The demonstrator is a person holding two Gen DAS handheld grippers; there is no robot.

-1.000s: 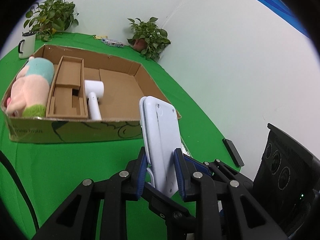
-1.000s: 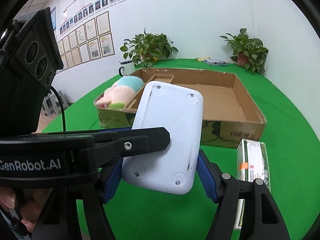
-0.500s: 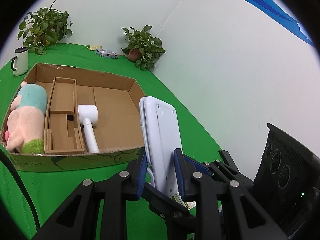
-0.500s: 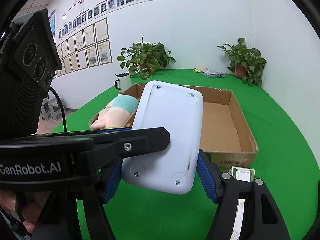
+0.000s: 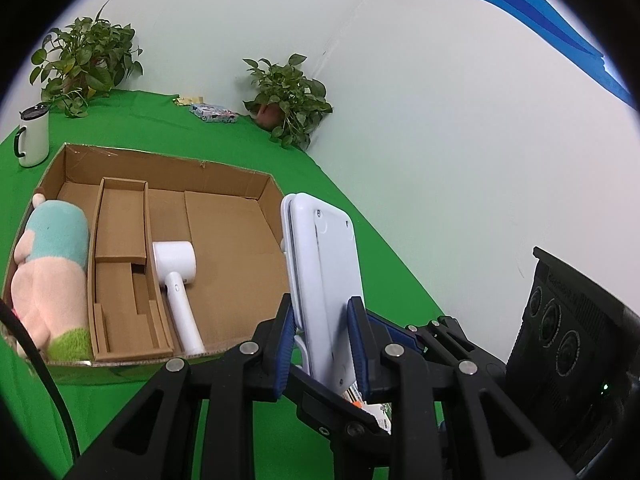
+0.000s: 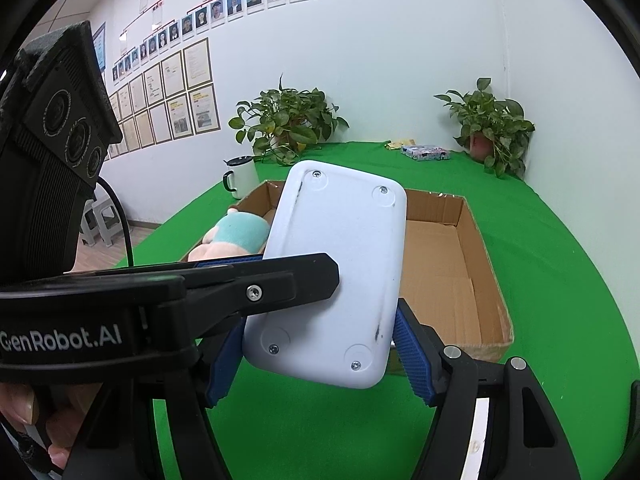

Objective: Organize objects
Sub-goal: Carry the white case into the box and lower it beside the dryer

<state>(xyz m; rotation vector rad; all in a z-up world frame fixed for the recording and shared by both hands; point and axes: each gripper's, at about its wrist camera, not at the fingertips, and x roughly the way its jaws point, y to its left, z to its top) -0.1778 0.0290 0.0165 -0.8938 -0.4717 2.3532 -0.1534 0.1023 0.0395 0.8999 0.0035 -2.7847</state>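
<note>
A flat white plastic device (image 5: 324, 264) with rounded corners and screws in its underside (image 6: 336, 272) hangs in the air, held by both grippers at once. My left gripper (image 5: 323, 344) is shut on its thin faces near the lower end. My right gripper (image 6: 320, 360) is shut across its width, with a blue pad against each long edge. In the right wrist view the left gripper's black finger (image 6: 260, 284) crosses in front of the device. Beyond it lies an open cardboard box (image 5: 160, 158) holding a plush toy (image 5: 52, 264) and a white hair dryer (image 5: 176, 268).
Green cloth (image 5: 240, 420) covers the table. A white mug (image 5: 34, 136) stands left of the box, with potted plants (image 5: 288, 96) and a small packet (image 5: 212, 113) by the back wall. Part of a printed carton (image 6: 478, 424) shows beneath my right gripper. The white wall is close on the right.
Both grippers have risen together with the white device and come closer to the cardboard box, so I see further down into it. Neither grip has changed.
</note>
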